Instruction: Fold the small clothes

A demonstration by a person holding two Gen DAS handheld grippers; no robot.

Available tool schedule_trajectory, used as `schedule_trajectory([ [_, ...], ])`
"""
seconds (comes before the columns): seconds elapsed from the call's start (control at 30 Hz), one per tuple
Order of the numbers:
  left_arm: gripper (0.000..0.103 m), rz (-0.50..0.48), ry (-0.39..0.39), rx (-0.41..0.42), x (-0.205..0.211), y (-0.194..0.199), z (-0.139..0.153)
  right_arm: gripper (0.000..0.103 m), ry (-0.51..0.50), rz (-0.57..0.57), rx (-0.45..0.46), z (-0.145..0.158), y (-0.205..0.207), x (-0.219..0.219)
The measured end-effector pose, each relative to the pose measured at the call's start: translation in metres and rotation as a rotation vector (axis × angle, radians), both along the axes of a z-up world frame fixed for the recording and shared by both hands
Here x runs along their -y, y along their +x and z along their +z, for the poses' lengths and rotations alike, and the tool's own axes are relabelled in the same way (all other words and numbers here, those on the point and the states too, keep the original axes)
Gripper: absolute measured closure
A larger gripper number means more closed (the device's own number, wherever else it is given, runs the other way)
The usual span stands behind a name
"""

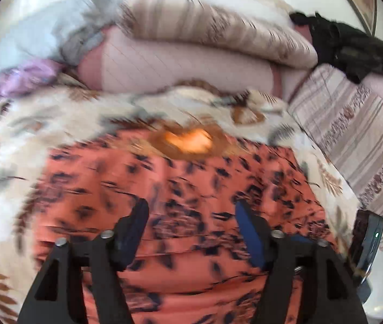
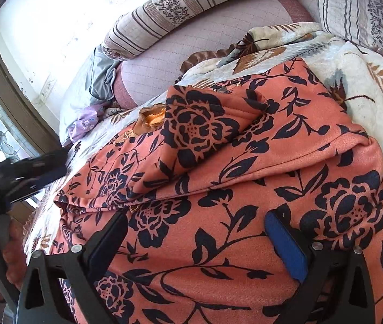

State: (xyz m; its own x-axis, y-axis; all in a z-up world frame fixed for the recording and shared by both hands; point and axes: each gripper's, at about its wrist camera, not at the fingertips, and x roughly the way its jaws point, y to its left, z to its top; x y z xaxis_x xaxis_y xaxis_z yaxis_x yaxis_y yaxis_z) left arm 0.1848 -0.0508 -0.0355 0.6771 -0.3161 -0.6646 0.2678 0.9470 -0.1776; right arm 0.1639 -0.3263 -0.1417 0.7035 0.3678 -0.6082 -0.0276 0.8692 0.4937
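Item 1, my right gripper (image 2: pixel 197 232): jaws wide, nothing between them, poised over the garment so I can choose an edge.

Item 2, my left gripper (image 1: pixel 191 216): jaws likewise wide and empty; its view is motion-blurred. In the right view it appears at nine o'clock, just beside the cloth's left edge.

Item 3, garment (image 2: pixel 245 189): salmon fabric, finely textured, printed with dark navy roses and leaves, lying on the blanket beneath both grippers. One stitched flap (image 2: pixel 207 124) lies folded across the body at twelve o'clock (a sleeve, I judge).

Item 4, blanket (image 2: pixel 367 86): cream plush, brown leaf print.

Item 5, striped bolster (image 2: pixel 180 13): quilted, at eleven o'clock.
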Motion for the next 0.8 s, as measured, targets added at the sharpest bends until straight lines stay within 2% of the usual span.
schedule_trajectory([
  [0.07, 0.032, 0.104, 0.037, 0.065, -0.030, -0.002, 0.001, 0.001, 0.003, 0.000, 0.001, 0.000, -0.001, 0.000],
  [0.1, 0.031, 0.163, 0.044, 0.063, -0.044, 0.001, -0.006, 0.001, 0.003, 0.001, 0.000, 0.000, 0.000, 0.000],
  [0.17, 0.031, 0.252, 0.007, -0.018, -0.075, 0.008, -0.028, 0.001, 0.012, -0.003, -0.016, 0.002, 0.000, 0.002],
  [0.23, 0.031, 0.299, -0.030, -0.103, -0.104, 0.011, -0.050, 0.003, 0.061, -0.040, -0.070, 0.011, -0.002, 0.010],
  [0.3, 0.031, 0.306, -0.072, -0.131, -0.120, 0.009, -0.072, 0.003, 0.173, -0.095, -0.100, 0.026, -0.003, 0.023],
  [0.33, 0.031, 0.313, -0.112, -0.162, -0.127, 0.011, -0.080, 0.003, 0.185, -0.116, -0.109, 0.033, 0.000, 0.026],
  [0.4, 0.030, 0.326, -0.165, -0.147, -0.132, 0.011, -0.074, 0.003, 0.202, -0.135, -0.148, 0.047, 0.015, 0.026],
  [0.5, 0.028, 0.325, -0.169, -0.155, -0.132, 0.012, -0.075, 0.003, 0.160, -0.164, -0.244, 0.061, 0.052, 0.013],
  [0.6, 0.028, 0.322, -0.170, -0.149, -0.129, 0.012, -0.072, 0.003, 0.034, -0.206, -0.382, 0.058, 0.093, -0.008],
  [0.63, 0.028, 0.322, -0.180, -0.150, -0.128, 0.012, -0.076, 0.006, -0.043, -0.214, -0.437, 0.051, 0.106, -0.016],
  [0.67, 0.028, 0.322, -0.190, -0.151, -0.130, 0.011, -0.079, 0.034, -0.090, -0.240, -0.490, 0.042, 0.113, -0.018],
  [0.7, 0.028, 0.323, -0.200, -0.150, -0.131, 0.010, -0.078, 0.095, -0.094, -0.254, -0.541, 0.035, 0.117, -0.017],
  [0.73, 0.028, 0.322, -0.205, -0.150, -0.133, 0.009, -0.080, 0.094, -0.100, -0.272, -0.565, 0.032, 0.116, -0.016],
  [0.8, 0.028, 0.324, -0.209, -0.150, -0.134, 0.008, -0.079, 0.095, -0.143, -0.254, -0.456, 0.058, 0.112, -0.019],
])
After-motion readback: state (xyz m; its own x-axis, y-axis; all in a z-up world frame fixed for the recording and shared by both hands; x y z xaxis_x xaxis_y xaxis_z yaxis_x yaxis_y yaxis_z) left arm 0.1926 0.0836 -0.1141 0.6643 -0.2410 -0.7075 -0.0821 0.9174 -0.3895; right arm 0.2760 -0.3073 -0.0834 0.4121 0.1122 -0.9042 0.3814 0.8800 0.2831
